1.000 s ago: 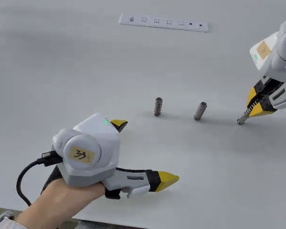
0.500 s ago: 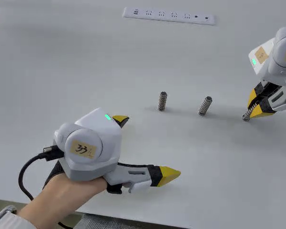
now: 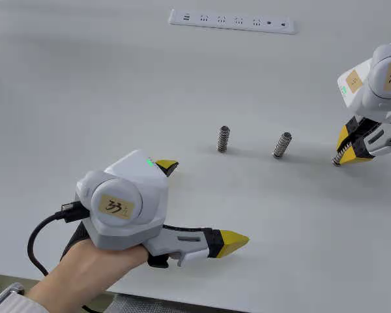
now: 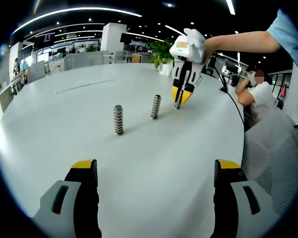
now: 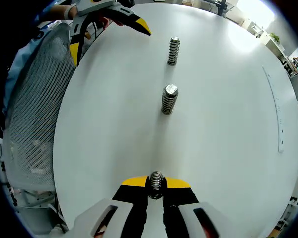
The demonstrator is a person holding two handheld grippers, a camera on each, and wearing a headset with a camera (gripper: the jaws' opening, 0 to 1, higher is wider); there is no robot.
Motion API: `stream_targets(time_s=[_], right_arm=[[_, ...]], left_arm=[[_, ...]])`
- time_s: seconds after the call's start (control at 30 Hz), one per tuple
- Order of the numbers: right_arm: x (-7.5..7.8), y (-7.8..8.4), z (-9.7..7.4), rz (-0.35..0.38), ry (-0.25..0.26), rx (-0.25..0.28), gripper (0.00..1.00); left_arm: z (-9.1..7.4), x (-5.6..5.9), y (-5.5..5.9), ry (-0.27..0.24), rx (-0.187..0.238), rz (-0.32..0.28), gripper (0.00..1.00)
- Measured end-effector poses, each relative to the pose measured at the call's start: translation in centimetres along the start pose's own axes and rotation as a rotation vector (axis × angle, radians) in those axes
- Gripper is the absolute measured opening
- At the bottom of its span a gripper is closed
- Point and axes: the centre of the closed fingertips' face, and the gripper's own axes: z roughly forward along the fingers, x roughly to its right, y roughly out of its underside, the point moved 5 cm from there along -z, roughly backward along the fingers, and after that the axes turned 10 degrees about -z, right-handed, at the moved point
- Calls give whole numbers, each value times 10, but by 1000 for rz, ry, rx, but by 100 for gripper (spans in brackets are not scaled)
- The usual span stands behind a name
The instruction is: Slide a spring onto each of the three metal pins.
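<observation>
Two metal pins stand upright on the white table, each with a spring on it: one spring toward the left, the other spring in the middle. My right gripper is shut on a third spring, which leans with its lower end at the table. My left gripper lies open near the table's front edge, nothing between its fingers, well short of the springs.
A white power strip lies at the far edge of the table. A black cable trails from the left gripper. In the left gripper view a mesh chair and a seated person are beyond the table's right side.
The camera shifted a little. My right gripper turned slightly, so the held spring stands steeper, its lower end in the same spot. The left gripper has hardly moved.
</observation>
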Motion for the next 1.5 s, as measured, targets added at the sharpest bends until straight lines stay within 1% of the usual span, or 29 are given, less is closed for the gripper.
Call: stream_targets(time_s=[0.17, 0.3, 0.37, 0.4, 0.5, 0.6, 0.63, 0.67, 0.7, 0.73, 0.8, 0.83, 0.9, 0.97, 1.07, 1.1, 1.17, 1.27, 1.33, 1.37, 1.4, 1.43, 1.47, 1.5], right_arm=[[-1, -1, 0, -5, 9, 2, 8], [-3, -1, 1, -8, 6, -1, 8], [-2, 1, 3, -1, -3, 0, 12], [-2, 1, 4, 7, -1, 5, 18], [-3, 0, 5, 17, 4, 12, 32], [-1, 2, 7, 38, 8, 27, 43], [-3, 1, 6, 48, 9, 35, 46], [-3, 0, 6, 59, 15, 50, 50], [-5, -3, 6, 79, 18, 73, 56], [-6, -4, 6, 95, 20, 84, 60], [-6, -5, 5, 92, 43, 98, 70], [-6, -4, 5, 100, 44, 107, 74], [-4, -4, 7, 131, 53, 135, 81], [-5, -5, 6, 162, 70, 160, 88], [-8, -8, 5, 185, 89, 195, 97], [-9, -8, 4, 191, 95, 197, 99], [-9, -6, 4, 207, 105, 206, 99], [-12, -7, 1, 248, 127, 242, 99], [-12, -5, 0, 259, 159, 269, 99], [-14, -7, -2, 276, 167, 281, 99], [-16, -8, -4, 297, 181, 303, 99], [-19, -9, -6, 310, 185, 320, 99], [-22, -9, -6, 329, 186, 348, 99], [-20, -2, -3, 339, 194, 352, 99]], left_arm=[[0, 2, 0, 4, 1, 2, 97], [0, 2, 0, 4, -1, 5, 97], [-1, 2, -1, 6, 1, 4, 97], [-1, 2, -1, 4, 1, 5, 97], [-2, 2, -1, 4, 2, 3, 97], [-2, 2, -1, 3, 2, 5, 97], [-2, 2, -2, 2, 3, 6, 97], [-2, 2, -2, 3, 4, 6, 97], [-2, 2, -3, 3, 5, 6, 97], [-2, 2, -3, 3, 7, 8, 97], [-2, 2, -4, 4, 8, 10, 97], [-2, 2, -5, 4, 8, 12, 97], [-2, 2, -6, 7, 11, 14, 97], [-2, 2, -7, 7, 12, 18, 97], [-3, 2, -9, 6, 16, 21, 97], [-3, 1, -9, 5, 14, 22, 97], [-3, 1, -11, 5, 17, 23, 97], [-4, 0, -12, 3, 17, 28, 97], [-4, 0, -13, 1, 21, 26, 97], [-5, 0, -13, 0, 23, 26, 97], [-5, 0, -14, -3, 24, 29, 97], [-6, 0, -15, -3, 25, 30, 97], [-7, -1, -15, -7, 25, 30, 97], [-7, -2, -16, -9, 28, 28, 97]])
